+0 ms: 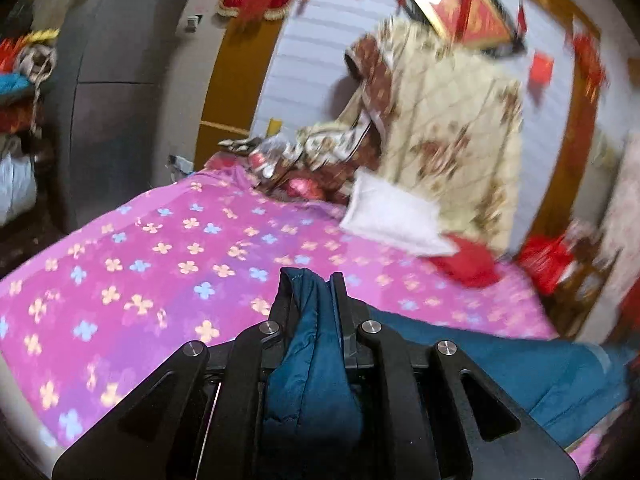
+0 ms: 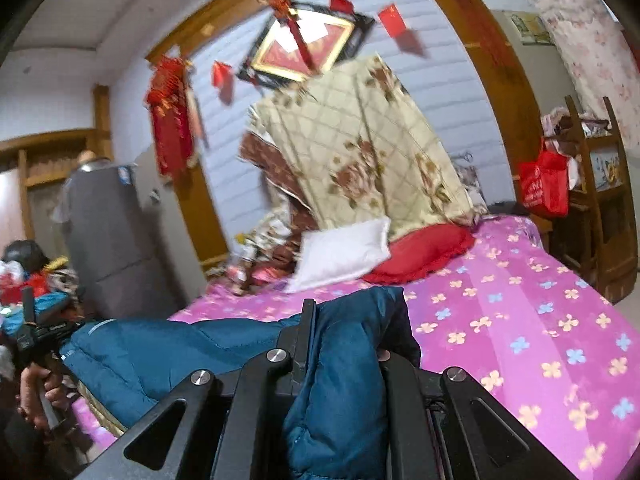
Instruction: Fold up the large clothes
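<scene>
The left tongs (image 1: pixel 310 284) and right tongs (image 2: pixel 344 308) each pinch the blue puffy jacket (image 2: pixel 180 352), stretching it flat over the pink bed (image 1: pixel 160 248) for folding.

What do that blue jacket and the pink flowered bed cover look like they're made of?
The blue jacket: probably smooth synthetic shell with padding inside; it looks puffy, stitched in quilted panels, with a slight sheen. The bed cover: likely soft fleece or plush; matte, fuzzy-looking, printed with small flowers. Blur leaves both uncertain.

Jacket (image 2: pixel 168 344): teal quilted cloth, slight sheen. Sheet (image 1: pixel 160 248): pink soft matt cloth, flower print. Grippers (image 1: pixel 310 280) (image 2: pixel 344 308): matt black plastic, shiny metal pins. Quilt (image 2: pixel 360 144): stitched cloth. Door frame (image 2: pixel 504 80): glossy wood.
</scene>
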